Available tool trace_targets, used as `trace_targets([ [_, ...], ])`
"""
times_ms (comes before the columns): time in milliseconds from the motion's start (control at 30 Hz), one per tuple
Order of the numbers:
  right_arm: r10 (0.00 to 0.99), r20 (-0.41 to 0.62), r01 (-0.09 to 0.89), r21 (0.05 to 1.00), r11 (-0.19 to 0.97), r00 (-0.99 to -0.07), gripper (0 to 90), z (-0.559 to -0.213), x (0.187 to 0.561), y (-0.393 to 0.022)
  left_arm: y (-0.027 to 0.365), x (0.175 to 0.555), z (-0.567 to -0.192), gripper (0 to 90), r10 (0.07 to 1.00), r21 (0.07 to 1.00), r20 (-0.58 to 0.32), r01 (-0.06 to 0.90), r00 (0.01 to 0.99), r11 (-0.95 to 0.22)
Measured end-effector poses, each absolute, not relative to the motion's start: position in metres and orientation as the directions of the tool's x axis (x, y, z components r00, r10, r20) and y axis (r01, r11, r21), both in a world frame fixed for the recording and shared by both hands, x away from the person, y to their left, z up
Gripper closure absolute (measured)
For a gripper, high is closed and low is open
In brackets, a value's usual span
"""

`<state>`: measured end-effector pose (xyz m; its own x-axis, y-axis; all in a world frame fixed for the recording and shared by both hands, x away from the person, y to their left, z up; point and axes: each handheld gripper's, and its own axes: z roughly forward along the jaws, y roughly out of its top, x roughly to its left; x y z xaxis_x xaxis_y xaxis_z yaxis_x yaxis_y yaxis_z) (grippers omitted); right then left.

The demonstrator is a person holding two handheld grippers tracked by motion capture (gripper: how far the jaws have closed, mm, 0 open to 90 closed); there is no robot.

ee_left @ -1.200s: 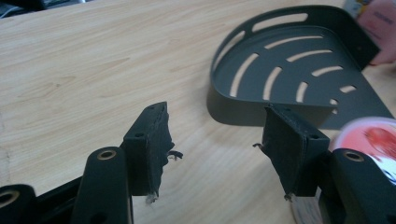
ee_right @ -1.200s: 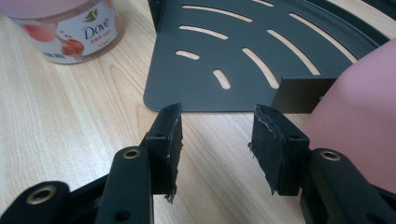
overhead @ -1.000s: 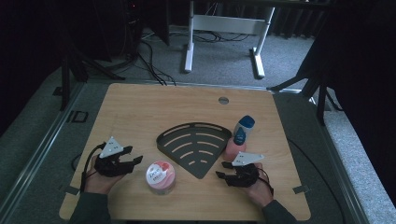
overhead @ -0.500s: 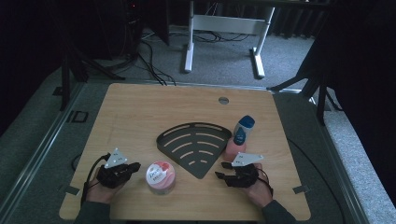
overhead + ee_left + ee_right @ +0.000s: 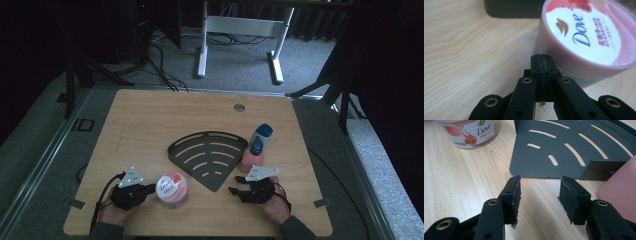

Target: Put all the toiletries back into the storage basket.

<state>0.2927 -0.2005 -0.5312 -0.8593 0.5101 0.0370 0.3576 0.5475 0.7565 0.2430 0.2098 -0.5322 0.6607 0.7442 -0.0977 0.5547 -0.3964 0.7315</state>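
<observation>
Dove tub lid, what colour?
Tub lid: pink rim, white centre with blue Dove lettering. Clearest in the left gripper view.

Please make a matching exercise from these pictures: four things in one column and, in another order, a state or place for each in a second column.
Things:
1. left tongs
2. right tongs
3. Dove jar
4. bottle

States or places:
A. stands at the rack's right corner
B. open, nothing between the pads
C. shut, tips next to the jar
D. stands on the table, between the two hands

Pairs: 1-C, 2-B, 3-D, 4-A
</observation>
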Motion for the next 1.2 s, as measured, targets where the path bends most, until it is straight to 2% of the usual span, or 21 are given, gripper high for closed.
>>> trace_targets([
  [600,0.489,0.04,0.344,0.759,0.553,-0.872,50.7,-0.53,0.289,-0.195,0.186,0.244,-0.53,88.9,0.702,0.724,-0.079,0.525,0.708,-0.448],
  [1200,0.455,0.036,0.321,0.76,0.566,-0.89,50.6,-0.531,0.285,-0.19,0.142,0.248,-0.528,87.1,0.599,0.722,-0.07,0.455,0.798,-0.522],
])
